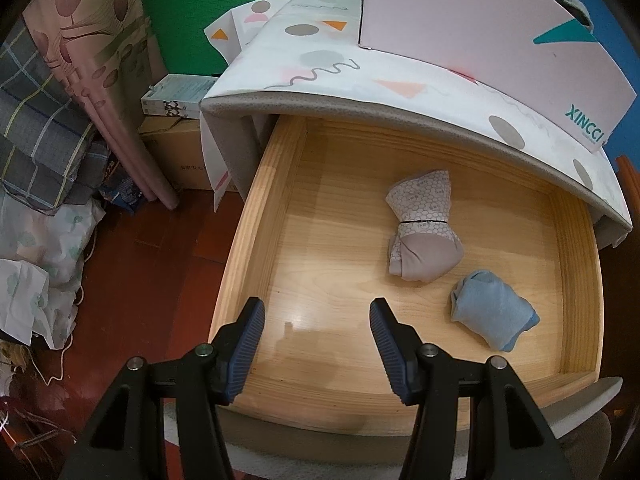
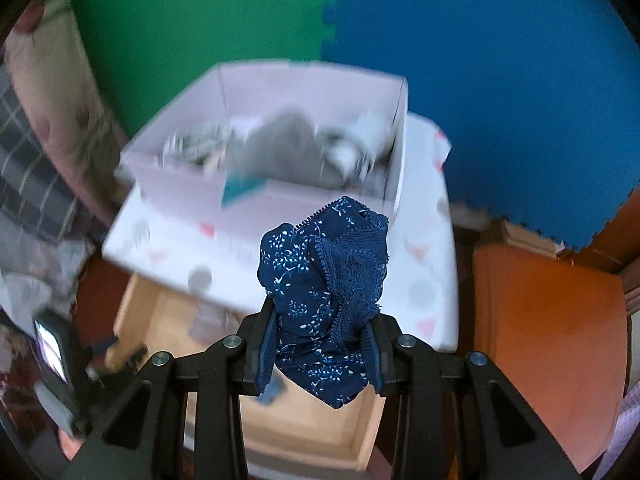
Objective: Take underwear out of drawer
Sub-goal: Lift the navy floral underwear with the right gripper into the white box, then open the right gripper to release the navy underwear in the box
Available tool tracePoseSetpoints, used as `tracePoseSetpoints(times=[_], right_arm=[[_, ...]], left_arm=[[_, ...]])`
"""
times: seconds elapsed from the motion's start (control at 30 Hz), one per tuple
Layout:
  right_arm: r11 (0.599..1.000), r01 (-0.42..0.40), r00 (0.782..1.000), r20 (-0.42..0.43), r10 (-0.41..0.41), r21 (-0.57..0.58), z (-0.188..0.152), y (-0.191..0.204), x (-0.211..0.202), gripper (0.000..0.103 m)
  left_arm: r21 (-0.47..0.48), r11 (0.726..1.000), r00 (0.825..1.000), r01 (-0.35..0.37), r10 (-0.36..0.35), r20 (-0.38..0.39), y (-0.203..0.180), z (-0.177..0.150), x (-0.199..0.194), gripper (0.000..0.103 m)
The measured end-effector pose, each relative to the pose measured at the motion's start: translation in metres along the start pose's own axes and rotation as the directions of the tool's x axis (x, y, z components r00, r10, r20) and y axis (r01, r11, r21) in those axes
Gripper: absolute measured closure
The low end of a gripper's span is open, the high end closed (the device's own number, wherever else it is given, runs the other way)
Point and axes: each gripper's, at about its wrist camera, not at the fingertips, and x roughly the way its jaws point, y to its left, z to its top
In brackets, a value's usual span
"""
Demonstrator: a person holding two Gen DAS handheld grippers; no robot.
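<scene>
Left wrist view: the left gripper (image 1: 316, 344) hangs over the near end of the pulled-out wooden drawer (image 1: 256, 216), fingers (image 1: 250, 344) apart with nothing between them, and further back in that drawer sit a beige patterned bundle (image 1: 424, 228) tied with a black band and a light blue roll (image 1: 492, 312) just beside it, nearer the drawer's front. Right wrist view, pretty blurry: the right gripper (image 2: 320, 344) has its fingers clamped on dark blue floral underwear (image 2: 324, 280) with lace trim, held up above the drawer (image 2: 304, 420), with the white box (image 2: 260, 200) of clothes behind it on the cabinet top.
</scene>
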Motion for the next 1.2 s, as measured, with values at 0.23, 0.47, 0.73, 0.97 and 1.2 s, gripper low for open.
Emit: tracePoseSetpoints(times=[0.23, 0.47, 0.73, 0.97, 1.2], right_arm=[[0.998, 0.057, 0.998, 0.031, -0.058, 0.013, 0.053, -0.006, 0.011, 0.070], [0.997, 0.062, 0.998, -0.001, -0.062, 0.037, 0.081, -0.010, 0.047, 0.069], [0.997, 0.074, 0.993, -0.093, -0.070, 0.033, 0.081, -0.010, 0.107, 0.069], [0.997, 0.080, 0.992, -0.102, -0.077, 0.019, 0.081, -0.006, 0.117, 0.063], [0.997, 0.071, 0.993, -0.095, -0.071, -0.002, 0.080, -0.008, 0.104, 0.050]], left_arm=[[-0.025, 1.000, 1.000, 0.007, -0.007, 0.002, 0.003, -0.001, 0.000, 0.047], [-0.044, 0.999, 1.000, 0.005, -0.005, 0.017, 0.005, 0.000, -0.003, 0.047], [-0.066, 0.998, 0.999, 0.010, -0.008, 0.033, 0.009, -0.001, -0.006, 0.047], [-0.066, 0.998, 0.999, 0.011, -0.009, 0.033, 0.009, 0.000, -0.005, 0.047], [-0.066, 0.998, 1.000, 0.008, -0.007, 0.028, 0.009, -0.001, -0.005, 0.047]])
